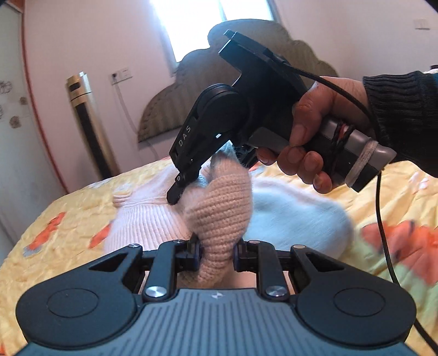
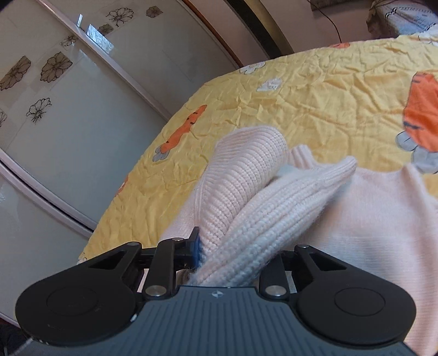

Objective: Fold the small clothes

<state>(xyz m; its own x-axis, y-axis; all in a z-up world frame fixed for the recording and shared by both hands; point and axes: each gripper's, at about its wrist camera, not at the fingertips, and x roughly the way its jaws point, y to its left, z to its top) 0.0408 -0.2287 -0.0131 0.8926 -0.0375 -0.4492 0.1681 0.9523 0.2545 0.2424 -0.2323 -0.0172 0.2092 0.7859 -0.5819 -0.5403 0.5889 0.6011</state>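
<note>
My left hand-held gripper is clamped on a bunched fold of the pink knit sweater, and my right hand-held gripper is closed on another ribbed fold of the same garment. From the left wrist I see the right hand-held gripper coming down onto the sweater with my right hand around its handle. The sweater is pale pink, ribbed, soft and fuzzy, with a light blue fluffy part just beside the pinched fold; it lies partly lifted on the bed.

The bed wears a crinkled yellow sheet printed with orange carrots. Beyond the sweater stands a scalloped brown headboard under a bright window, with a gold tower air conditioner beside it on pink walls. Past the bed's edge runs a glass wardrobe door with flower decals.

Around the sweater, bare sheet reaches to the bed's edge toward the wardrobe.
</note>
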